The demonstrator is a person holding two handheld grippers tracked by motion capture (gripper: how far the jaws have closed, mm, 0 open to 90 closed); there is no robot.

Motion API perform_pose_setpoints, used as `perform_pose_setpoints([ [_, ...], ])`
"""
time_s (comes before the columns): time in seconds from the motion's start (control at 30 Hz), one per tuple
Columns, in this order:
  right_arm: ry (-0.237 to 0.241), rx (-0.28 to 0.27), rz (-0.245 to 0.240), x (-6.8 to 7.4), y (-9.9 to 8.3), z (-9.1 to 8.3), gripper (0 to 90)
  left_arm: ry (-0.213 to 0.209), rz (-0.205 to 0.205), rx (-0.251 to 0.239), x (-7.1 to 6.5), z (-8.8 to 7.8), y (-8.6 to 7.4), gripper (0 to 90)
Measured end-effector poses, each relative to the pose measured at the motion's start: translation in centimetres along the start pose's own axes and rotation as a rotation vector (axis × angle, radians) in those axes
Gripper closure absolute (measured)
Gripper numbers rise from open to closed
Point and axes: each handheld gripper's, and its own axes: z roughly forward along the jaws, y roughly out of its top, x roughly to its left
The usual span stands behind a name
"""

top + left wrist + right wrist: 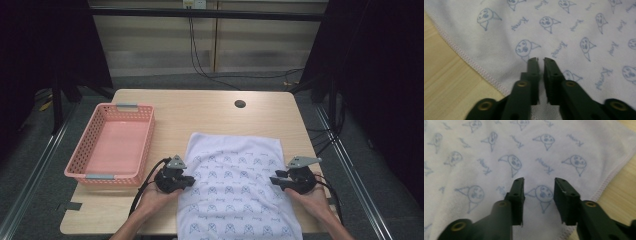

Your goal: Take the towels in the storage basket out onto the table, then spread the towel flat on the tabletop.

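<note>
Hovering my left tool [539, 59], pressed together, and right tool [539, 180], spread and empty, over the flat printed towel [235, 190]; folding is not yet begun.

The towel [235, 185] is soft matt white cloth, finely napped, with a stitched hem. The bench [200, 107] is pale, smooth wood-grain laminate. The basket [90, 145] is pink perforated plastic. Both claws look like matt black plastic with brass-coloured rivets.
</note>
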Motion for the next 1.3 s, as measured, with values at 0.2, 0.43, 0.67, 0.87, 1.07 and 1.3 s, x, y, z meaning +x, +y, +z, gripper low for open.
perform_pose_setpoints([
  [0.2,0.027,0.018,-0.001,0.9,-1.1,-1.2,87.5,-0.045,0.010,0.019,-1.0,-0.6,-0.7,88.2],
  [0.43,0.062,0.046,0.003,2.4,-2.9,-3.3,84.1,-0.087,0.009,0.052,-3.0,-1.4,-1.5,85.8],
  [0.67,0.008,-0.104,0.038,0.7,-1.6,-4.1,65.1,-0.088,-0.025,-0.028,-1.9,-1.9,-0.7,76.5],
  [0.87,-0.051,-0.112,0.075,-2.2,0.0,-2.7,62.1,-0.047,-0.072,-0.072,0.2,-1.7,0.2,71.6],
  [1.07,-0.085,-0.106,0.097,-4.5,1.7,-1.0,60.1,-0.018,-0.099,-0.115,1.5,-2.3,0.6,73.3],
  [1.3,-0.121,-0.073,0.098,-5.9,2.2,1.0,53.3,0.033,-0.145,-0.090,3.5,-1.3,0.9,72.4],
])
